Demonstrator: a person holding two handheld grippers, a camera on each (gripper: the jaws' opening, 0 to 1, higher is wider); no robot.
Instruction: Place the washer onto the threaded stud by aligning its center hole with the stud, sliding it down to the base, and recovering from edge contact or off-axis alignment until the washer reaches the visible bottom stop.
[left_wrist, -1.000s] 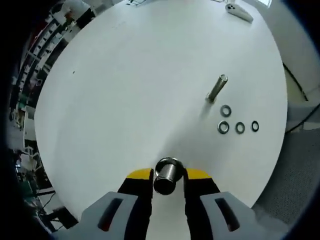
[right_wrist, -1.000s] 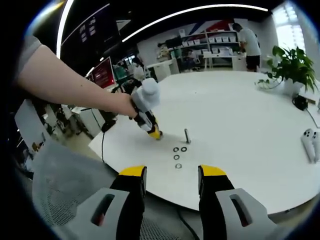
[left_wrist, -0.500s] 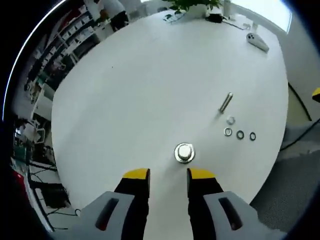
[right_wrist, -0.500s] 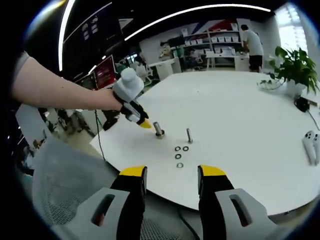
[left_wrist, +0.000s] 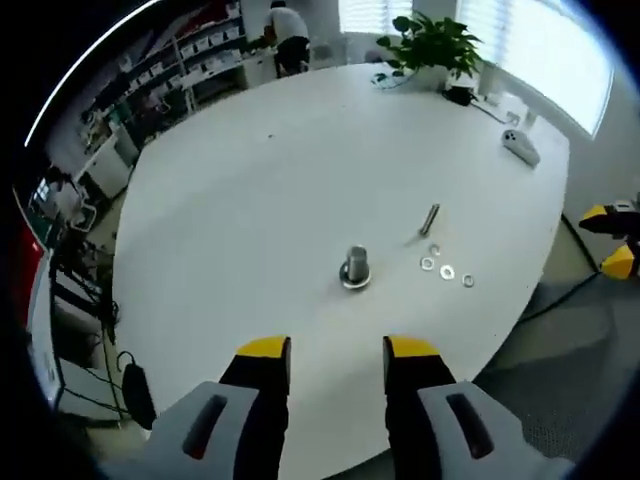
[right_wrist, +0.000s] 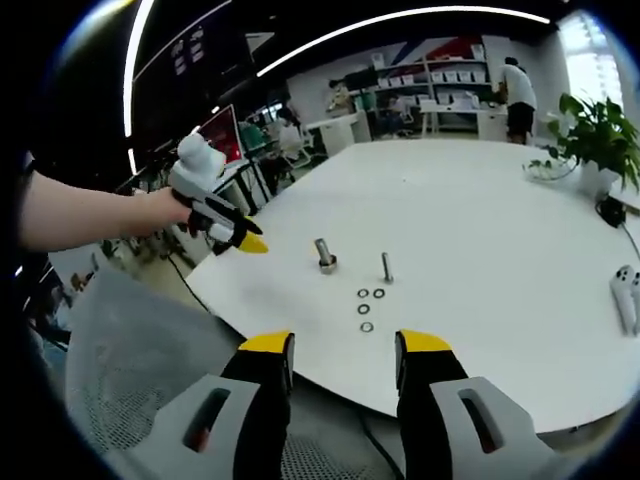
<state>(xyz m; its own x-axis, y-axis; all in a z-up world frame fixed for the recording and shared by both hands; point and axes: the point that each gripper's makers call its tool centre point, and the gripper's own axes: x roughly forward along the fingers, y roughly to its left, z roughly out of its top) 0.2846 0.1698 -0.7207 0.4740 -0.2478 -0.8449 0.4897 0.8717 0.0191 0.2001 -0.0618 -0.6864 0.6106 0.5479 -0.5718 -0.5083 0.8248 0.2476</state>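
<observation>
A thick threaded stud (left_wrist: 355, 268) stands upright on its wide base on the white round table (left_wrist: 250, 180). It also shows in the right gripper view as the stud (right_wrist: 324, 256). To its right stands a thin stud (left_wrist: 429, 220) (right_wrist: 386, 267). Several steel washers (left_wrist: 447, 271) (right_wrist: 364, 309) lie flat in front of the thin stud. My left gripper (left_wrist: 338, 352) is open and holds nothing, pulled back over the table's near edge. A hand holds that left gripper (right_wrist: 245, 241) left of the thick stud. My right gripper (right_wrist: 340, 350) is open, off the table's edge.
A white controller (left_wrist: 520, 146) (right_wrist: 628, 290) lies near the table's far side, beside a potted plant (left_wrist: 430, 45) (right_wrist: 590, 130). A grey mesh chair (right_wrist: 130, 360) sits below the table edge. Shelves, desks and a person (right_wrist: 518, 88) stand in the background.
My left gripper has opened and let go of the thick stud, which now stands upright on the table. The gripper has drawn back away from it. My right gripper has hardly moved.
</observation>
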